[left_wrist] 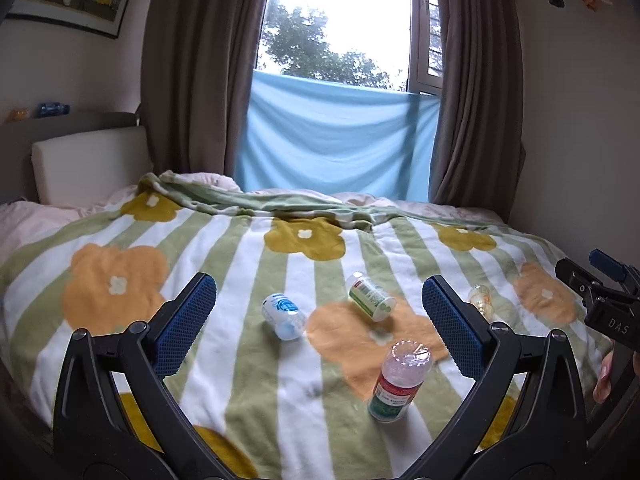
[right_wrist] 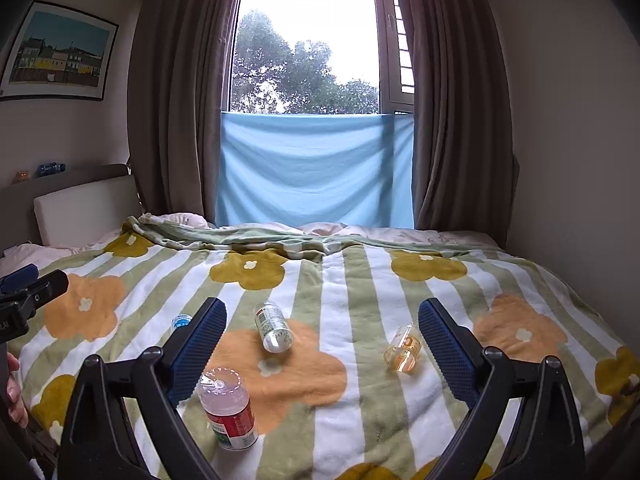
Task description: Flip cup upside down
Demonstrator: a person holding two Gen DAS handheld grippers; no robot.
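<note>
Four small clear cups sit on the flowered bed below me. The red-and-green-labelled cup (left_wrist: 400, 384) stands base up, mouth down on the blanket, nearest of the four, at the edge of an orange flower. The green-labelled cup (left_wrist: 370, 297) lies on its side beyond it, tilted across the same flower. The blue-printed cup (left_wrist: 282, 316) lies on its side to its left on the stripes. The amber cup (right_wrist: 403, 348) lies on its side well to the right, apart from the rest, mouth pointing away.
</note>
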